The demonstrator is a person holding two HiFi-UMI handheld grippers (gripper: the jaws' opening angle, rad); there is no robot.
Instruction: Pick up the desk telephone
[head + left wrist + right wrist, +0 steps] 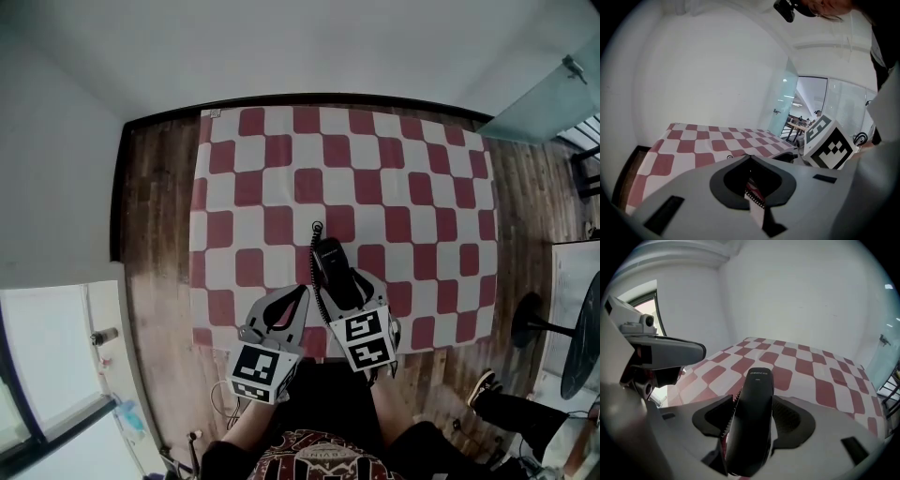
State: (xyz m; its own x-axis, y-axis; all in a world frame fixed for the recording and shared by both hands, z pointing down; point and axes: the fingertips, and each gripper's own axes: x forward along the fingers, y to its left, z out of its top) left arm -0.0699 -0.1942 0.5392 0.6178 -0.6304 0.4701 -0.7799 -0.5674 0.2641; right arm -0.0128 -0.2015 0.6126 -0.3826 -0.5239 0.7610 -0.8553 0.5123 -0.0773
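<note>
Parted wide on the right gripper (753,401), flanking without pinching the black handset (757,376) lying on the red-and-white checked cloth (375,169) near its front edge, coiled cord (315,242) alongside. Pressed together, empty, on the left gripper (749,158) just beside.

The telephone handset (330,258) fills the gap between the jaws of your right hand-held gripper (340,279). Your left hand-held gripper (304,290) stands close beside it. Ahead, the checked cloth (281,187) lies open.

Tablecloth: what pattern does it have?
The tablecloth is red-and-white checked, clearest in the head view.
</note>
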